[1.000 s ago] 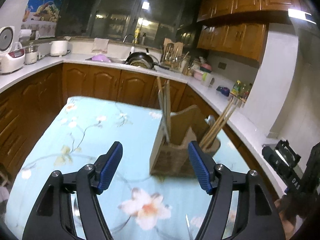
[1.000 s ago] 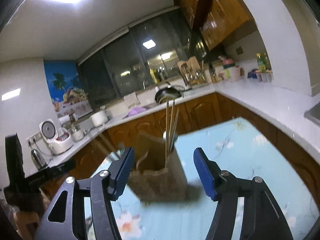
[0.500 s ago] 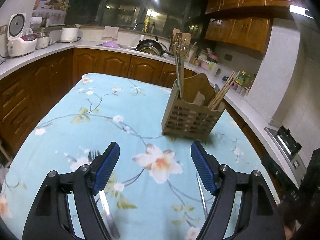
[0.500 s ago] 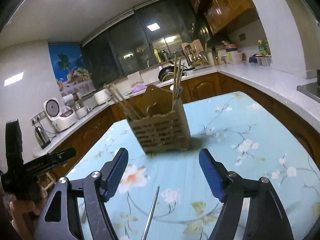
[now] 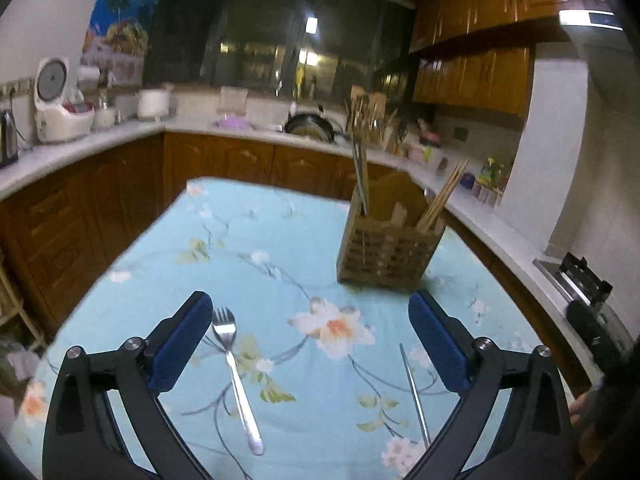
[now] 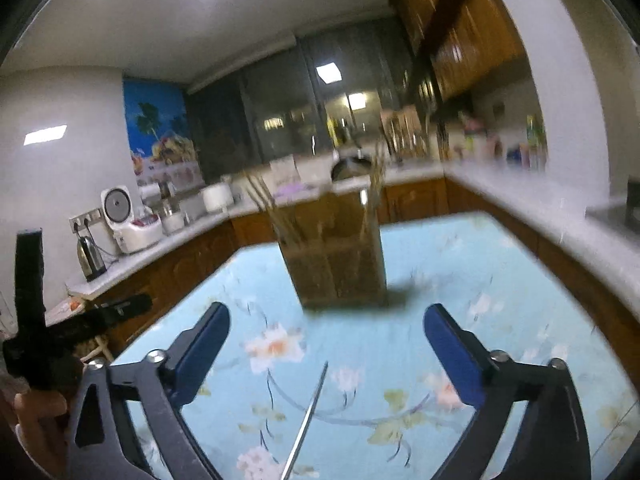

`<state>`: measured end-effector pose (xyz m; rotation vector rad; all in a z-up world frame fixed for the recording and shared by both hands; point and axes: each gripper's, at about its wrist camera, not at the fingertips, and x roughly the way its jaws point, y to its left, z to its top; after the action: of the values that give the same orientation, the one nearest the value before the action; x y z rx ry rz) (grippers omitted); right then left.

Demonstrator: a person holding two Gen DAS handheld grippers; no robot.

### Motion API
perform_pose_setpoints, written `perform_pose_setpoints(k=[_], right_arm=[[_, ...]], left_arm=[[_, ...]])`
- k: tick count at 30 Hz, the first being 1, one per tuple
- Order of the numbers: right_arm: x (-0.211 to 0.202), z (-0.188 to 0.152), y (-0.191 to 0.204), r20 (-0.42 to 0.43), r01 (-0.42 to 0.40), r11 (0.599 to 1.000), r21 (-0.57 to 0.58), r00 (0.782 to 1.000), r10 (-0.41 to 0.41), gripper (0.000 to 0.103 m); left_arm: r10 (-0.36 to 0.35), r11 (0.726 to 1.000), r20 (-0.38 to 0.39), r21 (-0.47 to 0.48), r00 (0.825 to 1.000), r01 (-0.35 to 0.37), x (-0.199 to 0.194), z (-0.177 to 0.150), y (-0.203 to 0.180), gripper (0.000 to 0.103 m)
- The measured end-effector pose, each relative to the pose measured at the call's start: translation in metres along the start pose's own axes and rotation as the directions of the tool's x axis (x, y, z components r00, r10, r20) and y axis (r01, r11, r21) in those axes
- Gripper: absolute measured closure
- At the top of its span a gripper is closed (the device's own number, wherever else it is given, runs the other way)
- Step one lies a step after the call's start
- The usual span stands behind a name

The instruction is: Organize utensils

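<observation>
A wooden utensil holder stands on the table with chopsticks and metal utensils upright in it; the right wrist view shows the holder blurred, straight ahead. A steel fork lies flat on the cloth just inside the left finger of my left gripper. A thin metal chopstick lies near that gripper's right finger, and the same chopstick lies between the fingers of my right gripper. The jaws of both grippers are opening and hold nothing.
The table wears a light blue floral cloth. Wooden cabinets and a white counter wrap around it, with a rice cooker, kettle and wok on top. A hand holding the left gripper's handle shows at the right wrist view's left edge.
Both grippers have drawn back from the holder, which now looks smaller and farther off. Their jaws have spread wider. The fork and the metal chopstick have come into view on the cloth.
</observation>
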<state>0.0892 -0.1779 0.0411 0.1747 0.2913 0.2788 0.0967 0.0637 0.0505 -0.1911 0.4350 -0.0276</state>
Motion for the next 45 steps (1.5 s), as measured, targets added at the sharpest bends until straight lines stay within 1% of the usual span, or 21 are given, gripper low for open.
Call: perform_pose_setpoints(k=[1,3,4,7,10,15,19,23,33,39,45], right_arm=[[-0.007,0.003,0.004,0.033,0.004,1.0,-0.021,0.999,-0.004,0.0],[-0.024,0.007,0.013,0.103,0.021,0.997,-0.076,0.995,-0.013,0.0],[-0.028,0.006,0.016,0.123,0.03,0.995,-0.096,0.992,-0.018,0.0],[-0.034,-0.001,0.021,0.146,0.042,0.993,-0.113,0.989,-0.025,0.0],[-0.032,-0.014,0.018,0.113,0.044,0.995,-0.089,0.993,-0.033,0.0],[-0.029,-0.031,0.015,0.065,0.054,0.996,-0.067,0.997,-0.05,0.0],[-0.033,-0.041,0.014,0.055,0.068,0.994,-0.081,0.996,-0.064,0.0],[-0.035,-0.047,0.01,0.046,0.075,0.995,-0.071,0.996,-0.071,0.0],[-0.044,-0.061,0.009,0.06,0.09,0.993,-0.072,0.995,-0.086,0.0],[-0.047,-0.064,0.007,0.066,0.097,0.993,-0.065,0.994,-0.093,0.0],[-0.048,-0.064,0.006,0.068,0.096,0.993,-0.063,0.993,-0.092,0.0]], left_arm=[[0.007,1.0,0.028,0.013,1.0,-0.008,-0.008,0.001,-0.002,0.0],[0.017,0.999,0.061,0.037,0.998,-0.02,-0.017,0.0,-0.005,0.0],[0.025,0.998,0.072,0.051,0.997,-0.028,-0.022,-0.001,-0.007,0.0],[0.044,0.994,0.1,0.091,0.994,-0.054,-0.031,-0.011,-0.013,0.0],[0.061,0.99,0.104,0.117,0.993,-0.073,-0.035,-0.023,-0.017,0.0],[0.079,0.987,0.08,0.133,0.994,-0.089,-0.034,-0.043,-0.017,0.0],[0.082,0.99,0.058,0.113,0.995,-0.089,-0.033,-0.056,-0.013,0.0],[0.101,0.987,0.059,0.12,0.993,-0.107,-0.033,-0.064,-0.012,0.0],[0.117,0.982,0.073,0.143,0.991,-0.126,-0.042,-0.077,-0.015,0.0],[0.136,0.979,0.072,0.145,0.988,-0.145,-0.045,-0.083,-0.016,0.0],[0.136,0.975,0.071,0.168,0.988,-0.146,-0.046,-0.087,-0.02,0.0]])
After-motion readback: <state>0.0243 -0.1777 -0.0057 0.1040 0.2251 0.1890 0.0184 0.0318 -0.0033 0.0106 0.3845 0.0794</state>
